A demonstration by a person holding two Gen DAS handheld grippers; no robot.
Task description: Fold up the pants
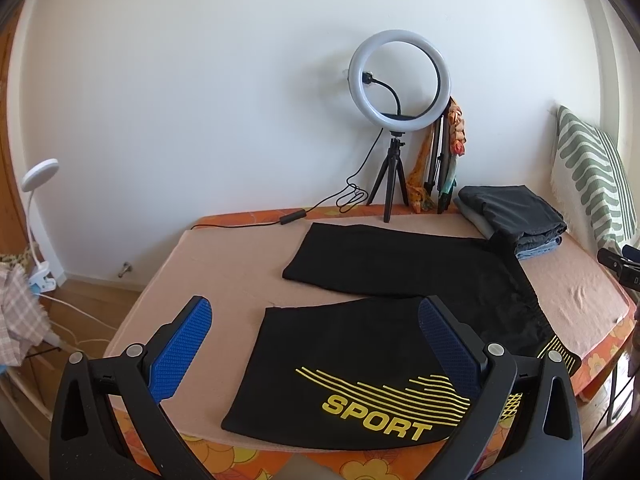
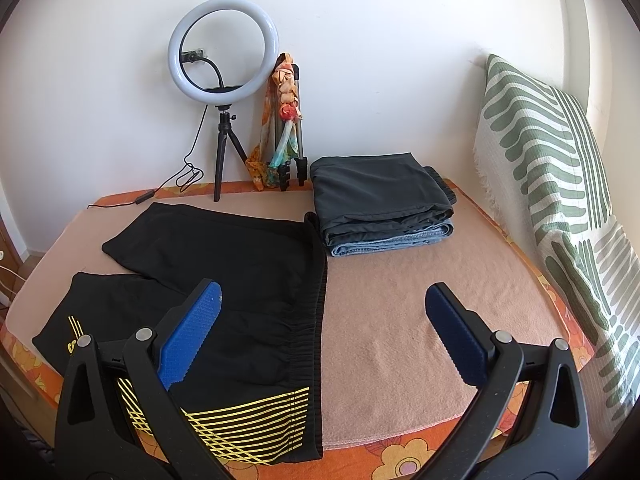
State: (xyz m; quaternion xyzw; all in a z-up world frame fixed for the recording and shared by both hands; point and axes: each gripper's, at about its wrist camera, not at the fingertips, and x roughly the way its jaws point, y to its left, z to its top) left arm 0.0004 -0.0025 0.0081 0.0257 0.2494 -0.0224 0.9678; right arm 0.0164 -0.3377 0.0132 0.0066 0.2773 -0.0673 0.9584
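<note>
Black pants (image 1: 360, 356) with a yellow "SPORT" print lie spread flat on a pink blanket (image 1: 224, 264), legs apart and pointing left, waistband to the right. They also show in the right wrist view (image 2: 240, 280), with the elastic waistband (image 2: 312, 320) running front to back. My left gripper (image 1: 316, 340) is open and empty above the near leg's hem. My right gripper (image 2: 324, 328) is open and empty above the waistband, its left finger over the pants and its right finger over the blanket (image 2: 400, 320).
A stack of folded dark and denim clothes (image 2: 384, 208) sits at the back right. A ring light on a tripod (image 2: 222, 80) and a folded tripod with scarf (image 2: 284, 120) stand by the wall. A green-striped pillow (image 2: 560, 184) leans at right. A clip lamp (image 1: 38, 216) is left.
</note>
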